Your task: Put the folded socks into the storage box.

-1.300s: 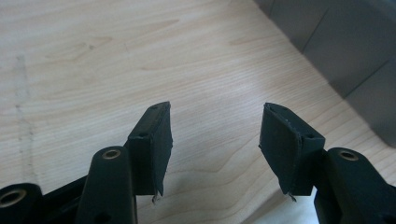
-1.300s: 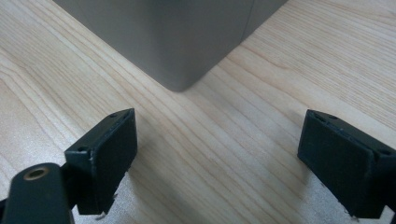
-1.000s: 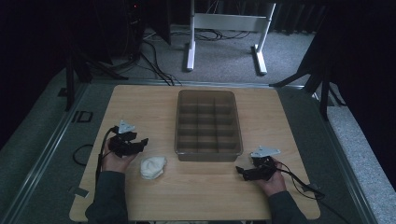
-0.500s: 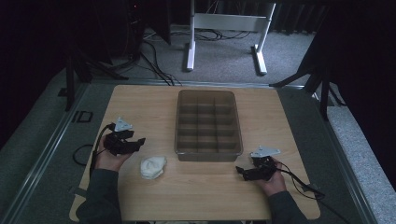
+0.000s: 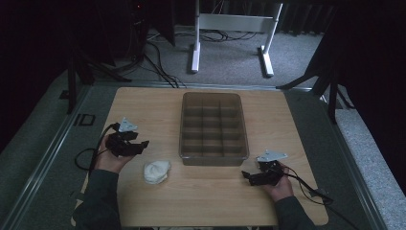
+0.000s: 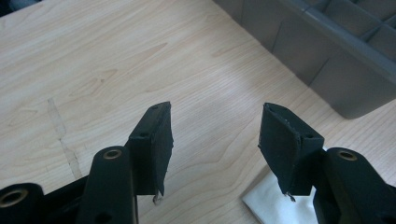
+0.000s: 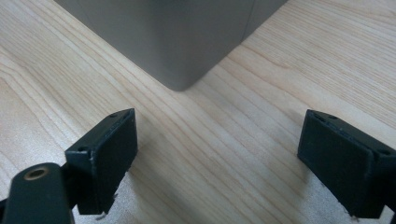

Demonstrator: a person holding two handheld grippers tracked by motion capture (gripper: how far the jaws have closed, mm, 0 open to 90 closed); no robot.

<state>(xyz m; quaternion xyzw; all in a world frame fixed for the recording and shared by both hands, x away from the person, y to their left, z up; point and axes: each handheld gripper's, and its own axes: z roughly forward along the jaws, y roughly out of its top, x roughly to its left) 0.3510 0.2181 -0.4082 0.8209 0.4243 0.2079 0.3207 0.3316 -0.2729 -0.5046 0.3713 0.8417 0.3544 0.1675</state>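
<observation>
Wooden table (image 5: 201,191) seen from above, with a grey divided tray (image 5: 213,125) set at its centre and a crumpled white cloth (image 5: 156,171) laid at about 7 o'clock from the tray, near the front edge. The left gripper (image 5: 142,144) is held at 9 o'clock from the tray, just beyond the cloth and apart from it, its tips turned toward the tray. In the left gripper view its jaws are spread wide with nothing between them; bare wood is seen in the gap, a corner of the white cloth (image 6: 275,205) is seen low under the right-hand jaw, and the tray (image 6: 336,60) is seen at 1 o'clock. The right gripper (image 5: 245,174) is held at 5 o'clock from the tray, close to its near right corner, tips pointed toward the table's middle. In the right gripper view its jaws are likewise released and wide apart, empty, with the tray's rounded corner (image 7: 182,56) seen at 12 o'clock. A cable (image 5: 306,184) is trailed from the right gripper toward the table's edge
</observation>
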